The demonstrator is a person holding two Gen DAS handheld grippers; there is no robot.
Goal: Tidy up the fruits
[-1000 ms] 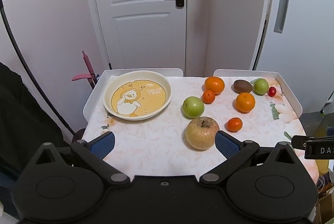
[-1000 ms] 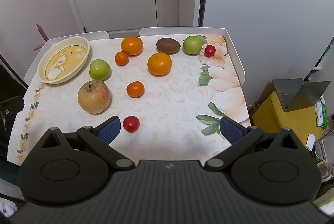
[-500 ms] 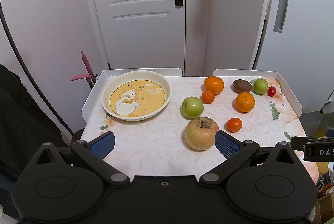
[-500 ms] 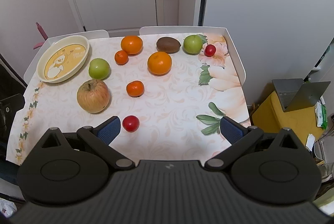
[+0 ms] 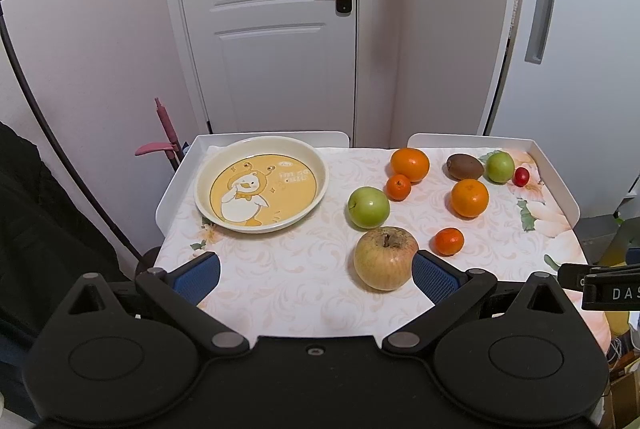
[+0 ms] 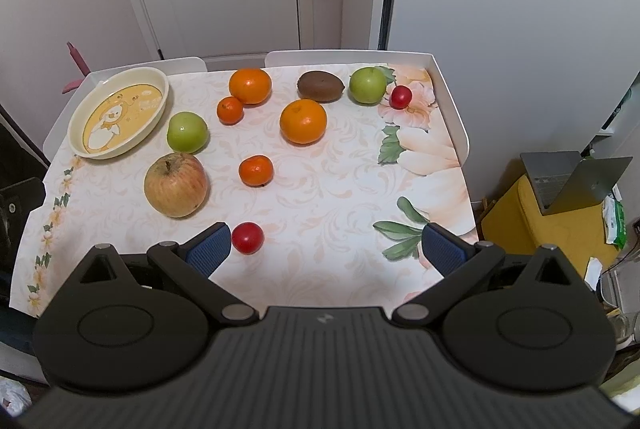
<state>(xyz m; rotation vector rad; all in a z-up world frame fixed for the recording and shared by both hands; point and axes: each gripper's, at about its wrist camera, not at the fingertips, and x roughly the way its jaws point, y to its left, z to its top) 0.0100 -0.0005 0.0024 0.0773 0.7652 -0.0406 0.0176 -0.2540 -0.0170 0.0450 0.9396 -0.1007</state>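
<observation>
Three apples, four oranges, two tomatoes, one kiwi.

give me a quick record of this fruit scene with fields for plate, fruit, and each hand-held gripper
plate: yellow duck plate, far left of the table, nothing in it
apples: two green apples, one big yellowish apple
oranges: two large, two small
kiwi: one kiwi, far edge
small red fruits: one near the front, one far right
left hand-held gripper: open, holding nothing
right hand-held gripper: open, holding nothing
</observation>
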